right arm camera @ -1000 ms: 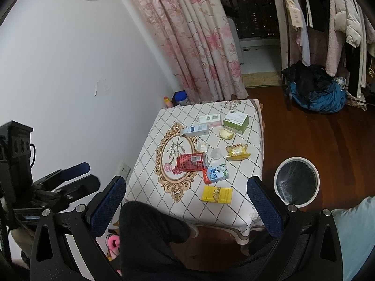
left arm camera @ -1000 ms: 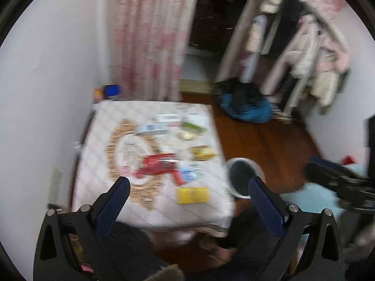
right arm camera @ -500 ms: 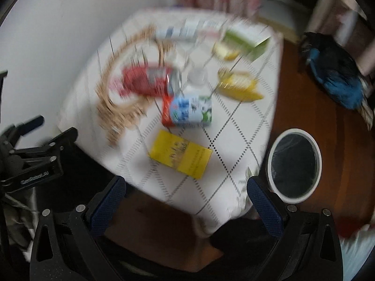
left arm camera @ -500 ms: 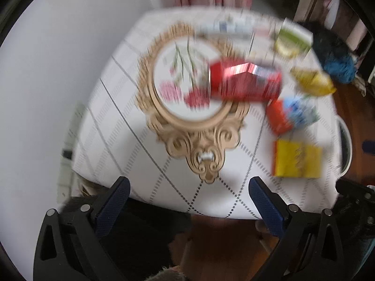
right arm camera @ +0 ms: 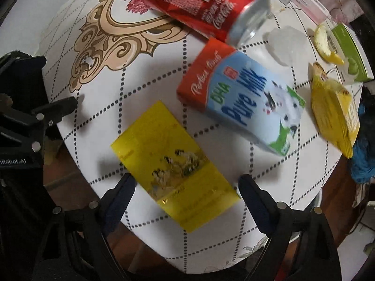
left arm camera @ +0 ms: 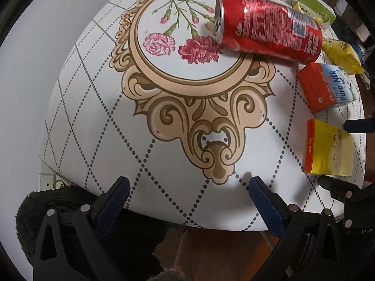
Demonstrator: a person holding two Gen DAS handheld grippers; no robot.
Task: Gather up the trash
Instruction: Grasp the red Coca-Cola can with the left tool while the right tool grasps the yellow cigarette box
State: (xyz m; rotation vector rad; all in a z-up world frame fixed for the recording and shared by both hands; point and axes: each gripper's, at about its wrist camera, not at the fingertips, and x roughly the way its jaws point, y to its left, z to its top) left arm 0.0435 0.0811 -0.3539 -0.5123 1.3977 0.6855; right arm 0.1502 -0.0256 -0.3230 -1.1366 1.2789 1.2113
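Yellow flat box (right arm camera: 173, 166) lay on the tablecloth (right arm camera: 131, 89) between the closing right gripper (right arm camera: 185, 187) jaws, pads not visibly touching it, milk carton (right arm camera: 243, 100) and red can (right arm camera: 206, 7) beyond, while the left gripper (left arm camera: 187, 192) hung wide apart over bare cloth, holding nothing.

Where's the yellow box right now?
The yellow box lies flat near the table's front edge, between the right gripper's closing jaws, just below the milk carton.

Both wrist views downward, close over table (left arm camera: 178, 187)
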